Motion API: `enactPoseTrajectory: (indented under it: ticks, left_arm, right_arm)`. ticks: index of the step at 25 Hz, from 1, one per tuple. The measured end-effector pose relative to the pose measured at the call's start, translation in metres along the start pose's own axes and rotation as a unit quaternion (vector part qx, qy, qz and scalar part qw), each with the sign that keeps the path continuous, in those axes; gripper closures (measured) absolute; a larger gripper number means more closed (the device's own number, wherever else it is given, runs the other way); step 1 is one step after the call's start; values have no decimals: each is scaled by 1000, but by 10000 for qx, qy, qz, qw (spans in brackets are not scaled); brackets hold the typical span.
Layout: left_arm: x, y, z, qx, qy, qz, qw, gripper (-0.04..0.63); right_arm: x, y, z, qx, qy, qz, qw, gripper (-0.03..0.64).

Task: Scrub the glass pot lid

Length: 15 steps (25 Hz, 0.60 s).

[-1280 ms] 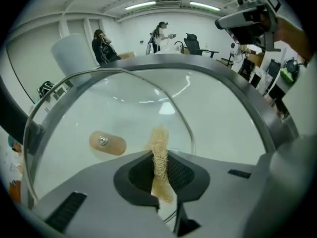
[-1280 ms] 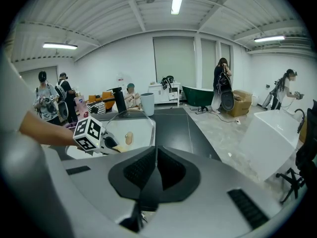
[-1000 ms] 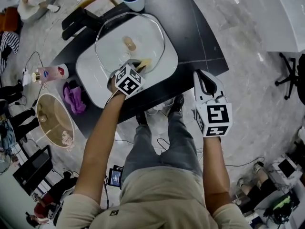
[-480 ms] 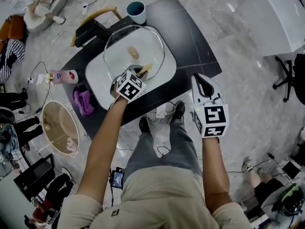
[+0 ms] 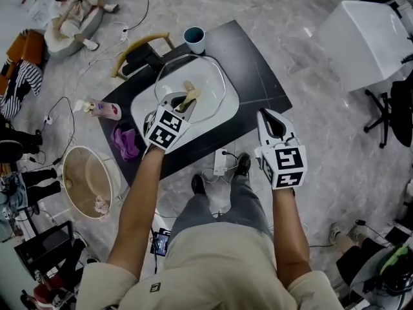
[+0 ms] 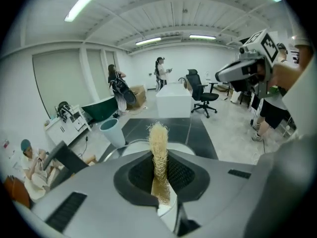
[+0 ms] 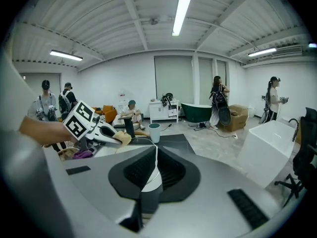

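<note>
Left tongs (image 5: 182,106) clamped on the fibrous scrubber (image 5: 189,96), its tip over the glass lid (image 5: 210,82) lying flat on the table (image 5: 255,63) directly ahead; right tongs (image 5: 271,116) pressed together, empty, beyond the table edge, so I judge the left arm nearer.

A dark worktop (image 5: 258,76) stands on a grey marbled floor (image 5: 322,141). A teal cup (image 5: 194,39) sits at the worktop's far edge, and a white tray (image 5: 143,112) lies in the middle. Near its left corner are a crumpled purple cloth (image 5: 125,141) and a pink-and-white bottle (image 5: 103,110) lying on its side. On the floor to the left is a pale round basin (image 5: 87,179). A white table (image 5: 371,37) and a black office chair (image 5: 393,115) stand well apart to the right. Further back, several people stand near a green bathtub (image 7: 198,112).
</note>
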<state>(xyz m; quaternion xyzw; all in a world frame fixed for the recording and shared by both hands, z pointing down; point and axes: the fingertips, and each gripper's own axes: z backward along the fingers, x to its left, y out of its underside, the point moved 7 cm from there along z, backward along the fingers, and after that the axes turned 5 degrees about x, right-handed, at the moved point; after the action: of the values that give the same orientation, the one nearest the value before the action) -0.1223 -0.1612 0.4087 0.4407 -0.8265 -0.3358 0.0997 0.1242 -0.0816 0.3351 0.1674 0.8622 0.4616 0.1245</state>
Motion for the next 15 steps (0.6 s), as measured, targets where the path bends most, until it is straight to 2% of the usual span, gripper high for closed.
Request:
enactPoseTrajectory:
  ticks: [7,10,15]
  left_arm:
    - [-6,-46,101,-994,-323,-21,9945,551]
    - [-3,-59,145,-1465,-401,3,9884,551]
    - [-13,-81,223,-2161,-699,-210,9736,551]
  right_arm:
    - [20,-26,45,-378,-284,147,9988,589]
    - [35,-46,59,-617,-436,293,9967,591]
    - [59,-71,99,-1126,-613,568,9901,591]
